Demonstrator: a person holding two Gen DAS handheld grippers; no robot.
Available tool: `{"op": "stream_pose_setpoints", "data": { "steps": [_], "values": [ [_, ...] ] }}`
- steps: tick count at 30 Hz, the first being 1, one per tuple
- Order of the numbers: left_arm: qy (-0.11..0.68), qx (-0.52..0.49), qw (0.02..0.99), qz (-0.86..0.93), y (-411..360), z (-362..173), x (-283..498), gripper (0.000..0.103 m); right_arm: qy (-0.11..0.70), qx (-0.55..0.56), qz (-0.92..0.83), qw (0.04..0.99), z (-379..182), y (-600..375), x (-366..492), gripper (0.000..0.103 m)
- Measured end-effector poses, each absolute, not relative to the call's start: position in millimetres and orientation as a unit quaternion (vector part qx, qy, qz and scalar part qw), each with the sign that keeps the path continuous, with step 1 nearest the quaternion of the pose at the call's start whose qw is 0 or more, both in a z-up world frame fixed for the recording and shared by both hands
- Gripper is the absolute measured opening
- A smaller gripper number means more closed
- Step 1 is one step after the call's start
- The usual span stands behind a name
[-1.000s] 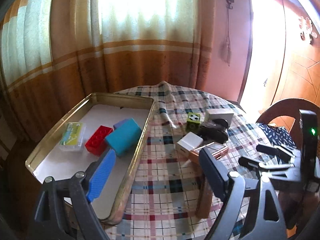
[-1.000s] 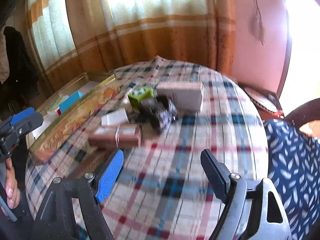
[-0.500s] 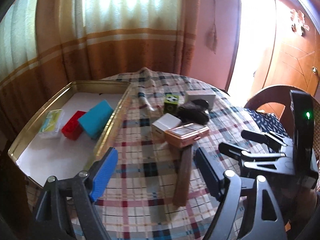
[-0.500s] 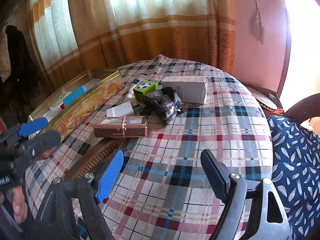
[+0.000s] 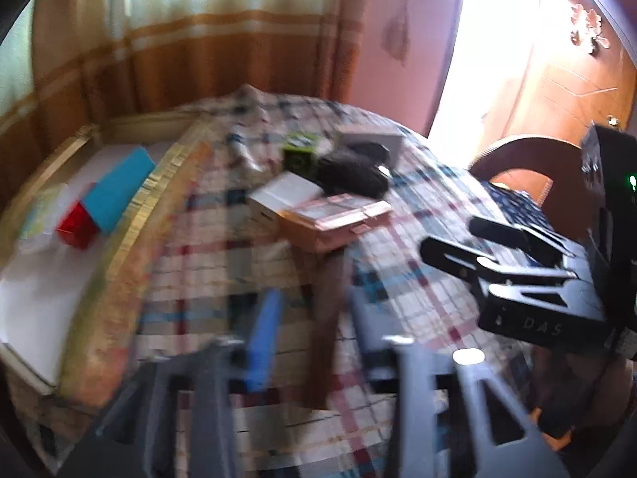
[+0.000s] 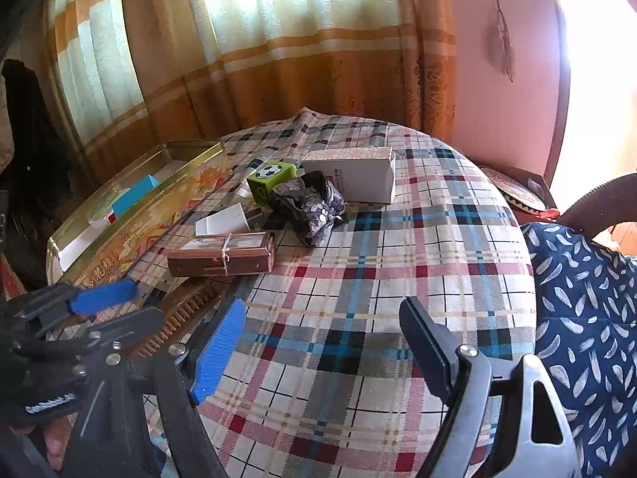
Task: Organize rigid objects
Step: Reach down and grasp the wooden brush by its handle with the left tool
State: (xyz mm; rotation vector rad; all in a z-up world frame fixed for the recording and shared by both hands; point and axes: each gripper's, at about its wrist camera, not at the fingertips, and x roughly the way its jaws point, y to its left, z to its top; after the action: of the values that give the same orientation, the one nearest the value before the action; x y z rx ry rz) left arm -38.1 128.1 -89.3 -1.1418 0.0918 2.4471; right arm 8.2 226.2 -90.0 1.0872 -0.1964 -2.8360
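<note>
Plaid tablecloth, gold tray, teal block, red brick.

Counter wears a matt woven plaid cloth; tray alongside is glossy gold metal w/ printed sides & a matt white paper liner. Comb looks like brown wood, matt, w/ ridged teeth; brown box is glossy card tied w/ thin string, white box is matt card, green cube smooth & shiny. Tool frames are matt black plastic w/ metal screws, ribbed blue pad on right tool, same on left tool; curtain is soft patterned cloth.
</note>
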Motion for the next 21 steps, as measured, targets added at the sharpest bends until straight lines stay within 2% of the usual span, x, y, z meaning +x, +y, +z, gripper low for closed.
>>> {"op": "stream_pose_setpoints", "data": {
  "steps": [8,21],
  "values": [
    [0.028,-0.378,0.215,0.9,116.4,-74.9,-28.7,0.014,-0.062,0.352,-0.932,0.059,-82.0,224.5,7.3,0.081],
    [0.016,-0.369,0.135,0.92,95.3,-78.1,-41.3,0.014,-0.014,0.388,-0.917,0.089,-76.2,183.2,-24.9,0.082]
  ]
}}
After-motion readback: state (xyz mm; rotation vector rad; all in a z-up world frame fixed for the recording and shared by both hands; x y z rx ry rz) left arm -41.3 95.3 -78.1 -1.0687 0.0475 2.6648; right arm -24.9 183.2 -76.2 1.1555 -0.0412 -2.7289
